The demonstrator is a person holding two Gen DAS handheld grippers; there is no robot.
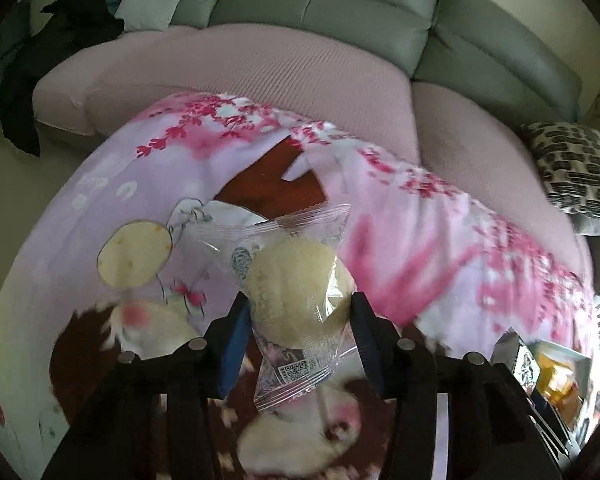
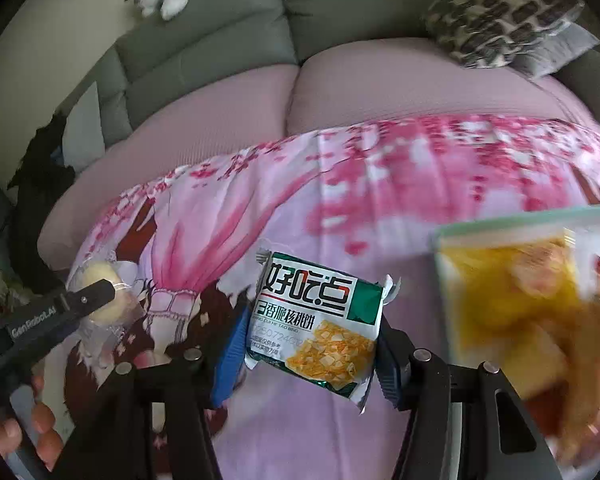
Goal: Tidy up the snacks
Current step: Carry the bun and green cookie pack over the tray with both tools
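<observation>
Pale round cake (image 1: 298, 286) sealed in clear, glossy, crinkled plastic wrapper; green walnut-biscuit packet (image 2: 318, 326) of glossy printed film with serrated ends. Left claw (image 1: 296, 322) and right claw (image 2: 312, 356): matt black plastic with blue ribbed pads and round metal pins. Surface covered by smooth pink blossom-print cloth (image 2: 400, 184). Sofa (image 1: 340, 12): smooth grey leather-like backs, ribbed matt pink seat covers.

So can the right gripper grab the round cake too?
Probably not now: the right gripper has its fingers shut on the green biscuit packet, and the left gripper already holds the round cake.
</observation>
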